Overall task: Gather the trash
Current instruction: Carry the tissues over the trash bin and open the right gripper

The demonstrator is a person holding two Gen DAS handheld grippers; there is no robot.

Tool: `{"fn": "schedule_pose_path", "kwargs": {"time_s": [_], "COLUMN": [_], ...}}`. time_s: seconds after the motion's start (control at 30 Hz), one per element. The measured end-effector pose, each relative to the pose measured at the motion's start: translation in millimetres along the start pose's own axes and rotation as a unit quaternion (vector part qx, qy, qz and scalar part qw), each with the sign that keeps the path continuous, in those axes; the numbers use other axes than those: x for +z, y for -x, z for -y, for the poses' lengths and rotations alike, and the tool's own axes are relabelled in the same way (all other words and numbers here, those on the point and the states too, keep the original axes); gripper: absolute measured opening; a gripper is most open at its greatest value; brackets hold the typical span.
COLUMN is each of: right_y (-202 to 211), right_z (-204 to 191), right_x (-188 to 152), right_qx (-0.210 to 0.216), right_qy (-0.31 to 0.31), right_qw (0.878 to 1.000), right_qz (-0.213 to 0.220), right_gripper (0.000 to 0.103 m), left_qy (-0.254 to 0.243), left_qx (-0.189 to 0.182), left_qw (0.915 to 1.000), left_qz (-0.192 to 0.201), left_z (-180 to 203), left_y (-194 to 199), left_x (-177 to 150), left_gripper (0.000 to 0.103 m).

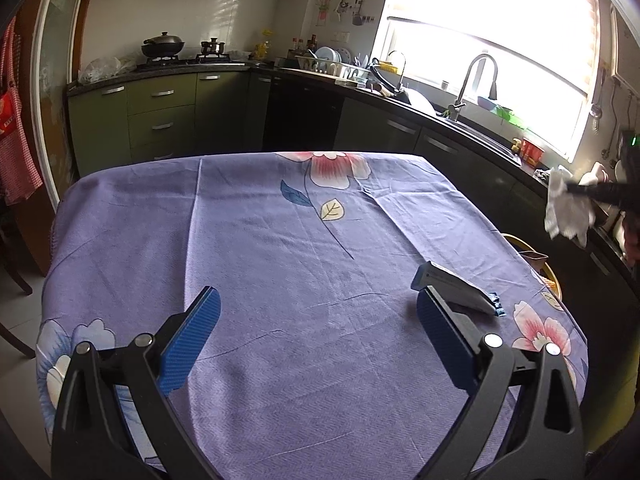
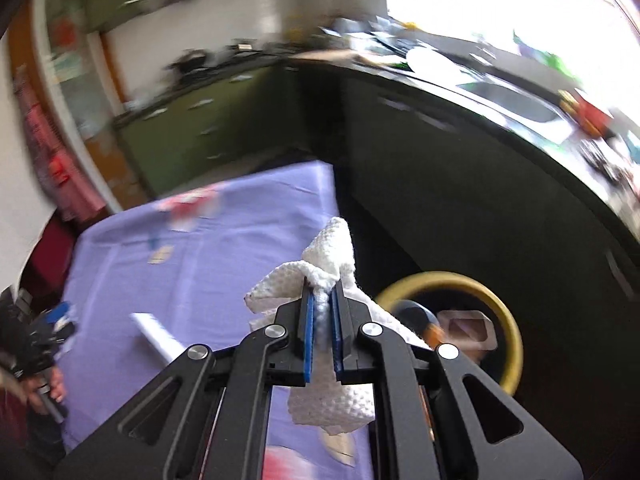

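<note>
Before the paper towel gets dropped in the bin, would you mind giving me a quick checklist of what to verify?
1. Right gripper shut on the paper towel: ok.
2. Towel lifted off the table: ok.
3. Yellow-rimmed bin in sight below, off the table's edge: ok.
4. Towel directly above the bin opening: not ok, it hangs beside the rim; the view is blurred.
5. Room left in the bin: cannot tell; some items already lie inside.
6. Left gripper open near the small box on the table: ok.
</note>
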State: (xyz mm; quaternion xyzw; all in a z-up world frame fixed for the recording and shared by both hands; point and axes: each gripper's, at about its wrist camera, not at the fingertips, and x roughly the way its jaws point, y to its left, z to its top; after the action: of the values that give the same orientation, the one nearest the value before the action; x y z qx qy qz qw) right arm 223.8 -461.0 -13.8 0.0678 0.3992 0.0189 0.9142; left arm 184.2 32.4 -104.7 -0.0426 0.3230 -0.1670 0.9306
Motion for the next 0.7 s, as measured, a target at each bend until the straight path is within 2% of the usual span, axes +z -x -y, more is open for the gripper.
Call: {"fn": "schedule_pose_path", "kwargs": {"time_s": [0.13, 0.2, 0.23, 0.27, 0.33, 0.5, 0.6, 0.7], "right_y": [-28.5, -44.1, -52.5, -59.2, -65.4, -49.2, -35.6, -26.0], "right_z": [66.0, 87.7, 98.0, 101.6, 111.2, 109.0, 86.6, 64.4], "right_x": [-18.9, -26.8, -30.6, -32.0, -37.3, -43.2, -41.5, -42.9], "right_qx": [-0.047, -0.064, -0.081, -0.098, -0.126, -0.104, -0.080, -0.058], "right_qy": [-0.055, -0.069, -0.074, -0.074, -0.077, -0.079, -0.062, -0.043], "right_qw": [0.997, 0.995, 0.993, 0.991, 0.988, 0.991, 0.995, 0.997], "right_qz": [-0.028, -0.043, -0.047, -0.051, -0.051, -0.029, -0.023, -0.019], "right_gripper": [0.010, 0.017, 0.035, 0.049, 0.050, 0.056, 0.059, 0.060], "left_qy": [-0.007, -0.010, -0.011, -0.013, -0.016, -0.019, -0.017, -0.031], "left_qx": [0.001, 0.001, 0.001, 0.000, 0.000, -0.007, -0.029, -0.070], "left_qw": [1.0000, 0.9999, 0.9999, 0.9999, 0.9999, 0.9996, 0.9990, 0.9959], "left_qz": [-0.001, -0.002, -0.002, -0.003, -0.005, -0.018, -0.028, -0.048], "left_z": [2.8, 4.2, 5.1, 5.7, 7.1, 10.0, 15.5, 32.2], "left_y": [-2.5, -3.1, -3.6, -3.8, -5.3, -10.7, -12.2, -12.9], "left_x": [-1.0, -1.7, -2.1, -2.2, -2.8, -4.9, -5.1, -2.9], "left_gripper": [0.094, 0.094, 0.094, 0.094, 0.094, 0.094, 0.094, 0.094]}}
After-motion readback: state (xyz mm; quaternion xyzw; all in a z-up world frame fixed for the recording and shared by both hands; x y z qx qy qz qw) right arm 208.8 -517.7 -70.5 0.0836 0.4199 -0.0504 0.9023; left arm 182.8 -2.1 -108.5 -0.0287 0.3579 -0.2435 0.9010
